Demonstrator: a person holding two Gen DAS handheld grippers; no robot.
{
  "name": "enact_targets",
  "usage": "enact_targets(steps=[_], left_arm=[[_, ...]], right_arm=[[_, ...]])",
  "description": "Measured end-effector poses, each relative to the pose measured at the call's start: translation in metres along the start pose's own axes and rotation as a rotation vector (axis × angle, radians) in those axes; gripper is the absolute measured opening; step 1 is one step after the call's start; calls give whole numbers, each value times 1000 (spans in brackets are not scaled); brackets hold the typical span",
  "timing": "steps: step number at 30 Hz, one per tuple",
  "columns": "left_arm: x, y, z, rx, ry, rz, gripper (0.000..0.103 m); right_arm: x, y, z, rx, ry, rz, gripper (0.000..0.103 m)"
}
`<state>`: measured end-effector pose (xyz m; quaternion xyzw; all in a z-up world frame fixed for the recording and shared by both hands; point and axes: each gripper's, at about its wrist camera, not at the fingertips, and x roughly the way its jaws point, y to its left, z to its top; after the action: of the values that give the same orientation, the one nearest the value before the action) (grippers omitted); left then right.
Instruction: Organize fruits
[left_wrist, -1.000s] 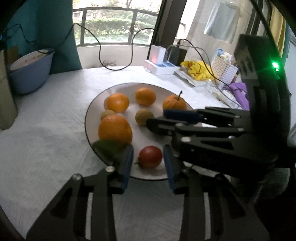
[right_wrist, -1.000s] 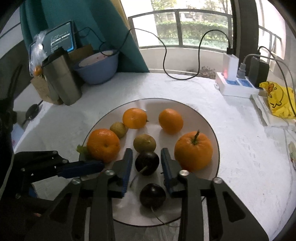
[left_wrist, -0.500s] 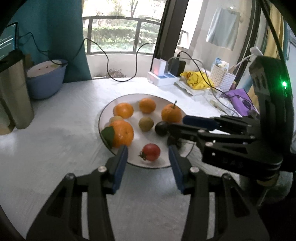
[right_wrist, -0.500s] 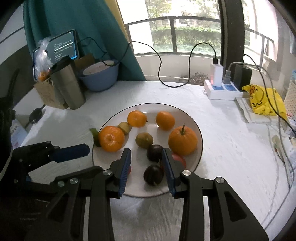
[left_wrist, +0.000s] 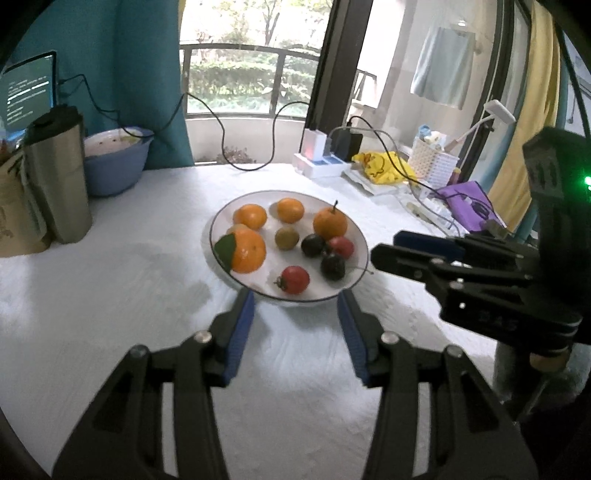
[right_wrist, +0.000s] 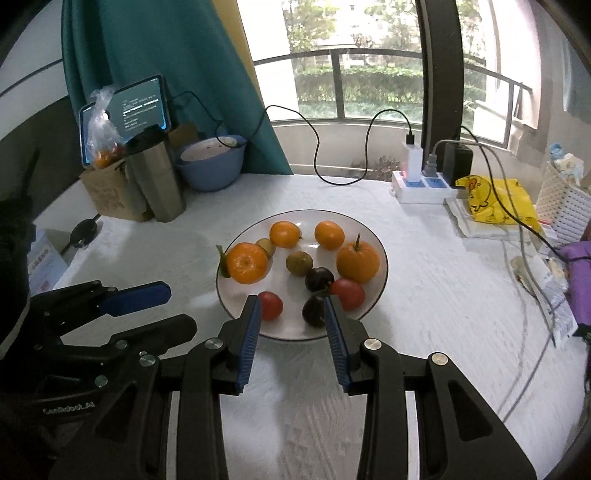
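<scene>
Two grippers hang over the white tablecloth (right_wrist: 424, 295), neither touching anything. Going left to right: the left gripper (left_wrist: 295, 299) has its blue-padded jaws spread wide and empty, just short of the plate (left_wrist: 225, 273) of fruits (oranges, tomatoes, dark plums); the right gripper (right_wrist: 291, 306) is likewise parted, holding nothing.

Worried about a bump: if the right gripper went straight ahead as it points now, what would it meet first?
Probably the near rim of the plate, then the dark fruit between the right gripper fingers' line; depth is unclear.
</scene>
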<state>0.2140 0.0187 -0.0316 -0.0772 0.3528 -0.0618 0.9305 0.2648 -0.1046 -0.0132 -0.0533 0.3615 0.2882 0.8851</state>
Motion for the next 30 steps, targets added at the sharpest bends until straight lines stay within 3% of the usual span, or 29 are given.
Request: enact_targets(steps=[3, 12, 13, 14, 16, 17, 30], left_arm=[[-11, -1, -4, -13, -19, -3, 67], [-43, -13, -14, -4, -69, 21, 68], [-47, -14, -15, -3, -75, 26, 68], [-51, -16, -16, -2, -81, 37, 69], [-59, -18, -18, -1, -101, 50, 77], [-64, -19, -19, -1, -111, 48, 83], [-119, -38, -28, 39, -222, 91, 90]], right_arm=[[-11, 4, -5, -2, -7, -8, 37], [-47, 17, -17, -13, -48, -36, 38], [-53, 19, -19, -15, -55, -39, 40], [-58, 21, -20, -18, -60, -42, 49], [-66, 23, -22, -20, -72, -52, 63], [-72, 24, -23, -21, -82, -56, 65], [-128, 42, -34, -34, -178, -109, 65]])
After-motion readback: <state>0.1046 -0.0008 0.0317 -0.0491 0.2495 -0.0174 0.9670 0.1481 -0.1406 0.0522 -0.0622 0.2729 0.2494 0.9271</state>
